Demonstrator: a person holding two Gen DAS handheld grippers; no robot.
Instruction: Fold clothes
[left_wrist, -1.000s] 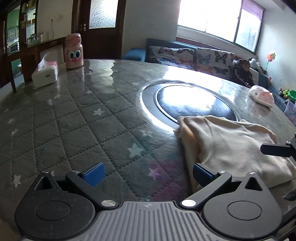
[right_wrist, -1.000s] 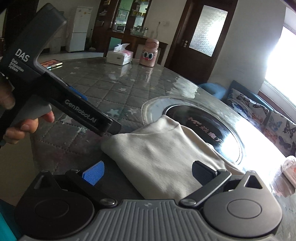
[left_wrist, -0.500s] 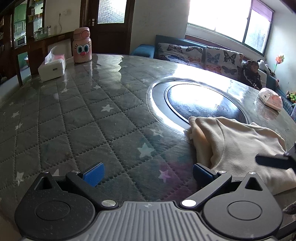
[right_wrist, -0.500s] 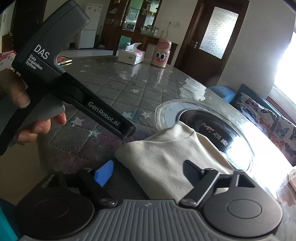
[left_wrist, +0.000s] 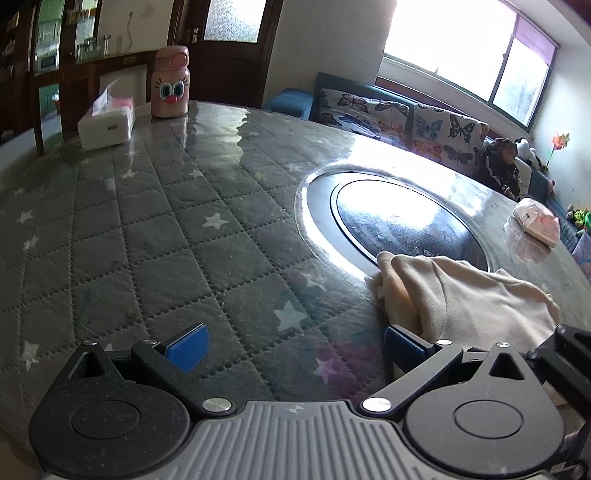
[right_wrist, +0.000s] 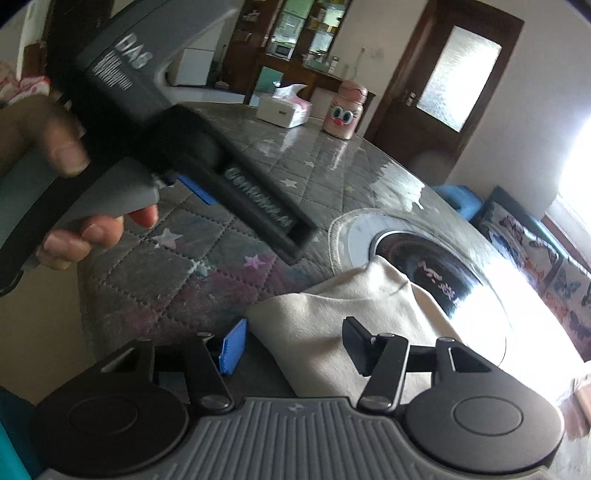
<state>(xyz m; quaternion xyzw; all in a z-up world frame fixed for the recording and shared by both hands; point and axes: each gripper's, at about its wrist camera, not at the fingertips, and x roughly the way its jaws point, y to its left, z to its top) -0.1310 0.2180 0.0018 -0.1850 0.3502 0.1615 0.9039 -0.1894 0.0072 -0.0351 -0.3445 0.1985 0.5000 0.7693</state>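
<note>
Hand (right_wrist: 55, 177) grips left gripper (left_wrist: 291, 347), angled down, jaws wide, empty. Right gripper (right_wrist: 295, 345) jaws just narrowed around cream garment (right_wrist: 351, 306) edge, pads not yet pressing.

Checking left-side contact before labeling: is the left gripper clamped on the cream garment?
No. In the left wrist view the left gripper stands wide open over bare table, the cream garment only beside its right finger.
</note>
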